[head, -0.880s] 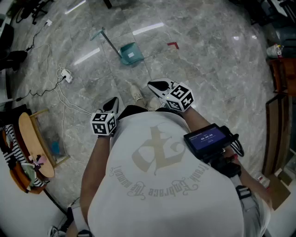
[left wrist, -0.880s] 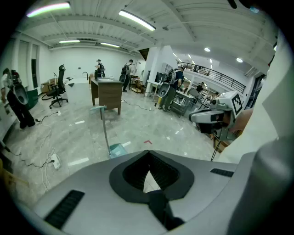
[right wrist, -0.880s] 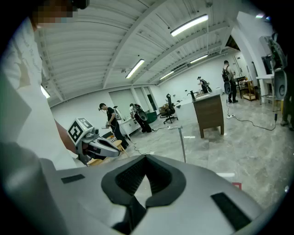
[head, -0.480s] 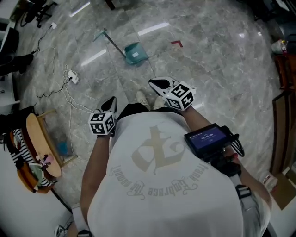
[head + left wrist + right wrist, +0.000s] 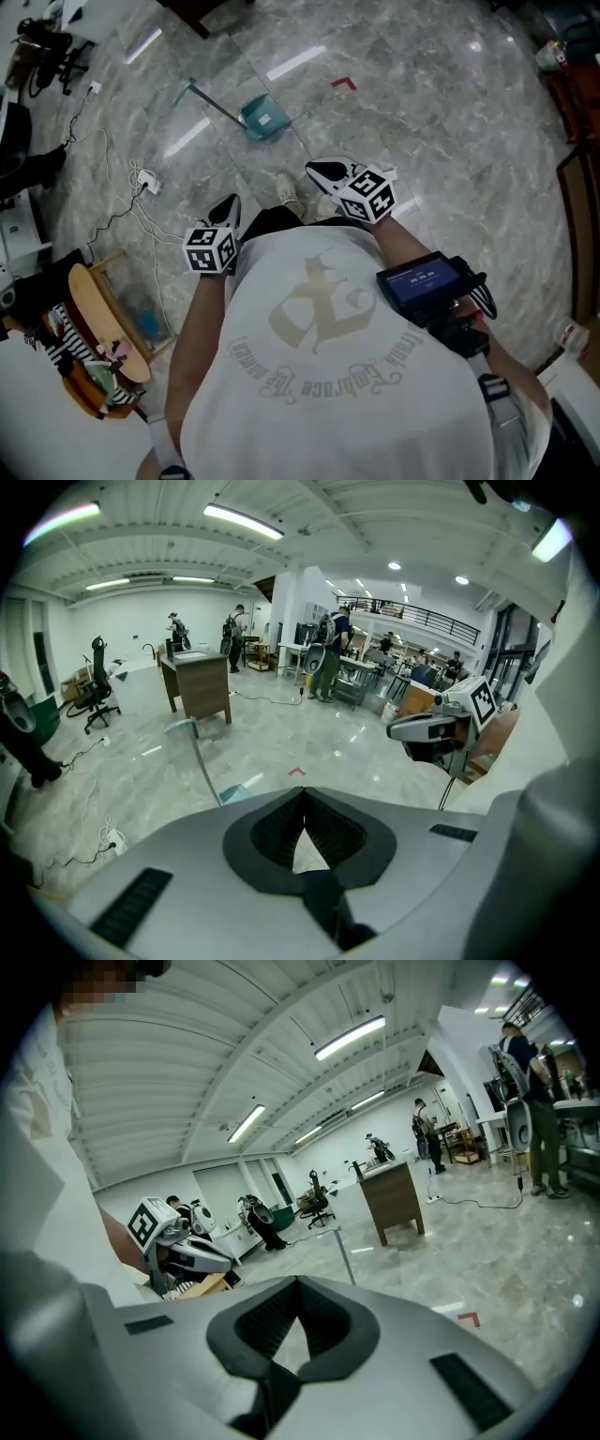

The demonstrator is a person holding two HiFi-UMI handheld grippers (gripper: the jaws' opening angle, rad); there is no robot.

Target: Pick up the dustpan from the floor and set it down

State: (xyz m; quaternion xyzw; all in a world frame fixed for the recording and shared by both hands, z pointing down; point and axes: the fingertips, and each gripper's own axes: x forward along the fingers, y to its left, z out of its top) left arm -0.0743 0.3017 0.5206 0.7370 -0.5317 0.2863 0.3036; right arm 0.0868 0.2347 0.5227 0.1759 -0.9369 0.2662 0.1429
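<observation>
The teal dustpan [image 5: 263,118] lies on the grey marble floor [image 5: 422,122] ahead of you, its long handle slanting away to the upper left. It is well apart from both grippers and near a red corner mark [image 5: 343,84]. Your left gripper [image 5: 225,208] sits close to your body, jaws pressed together on nothing, and your right gripper [image 5: 324,173] beside it is likewise closed and empty.
</observation>
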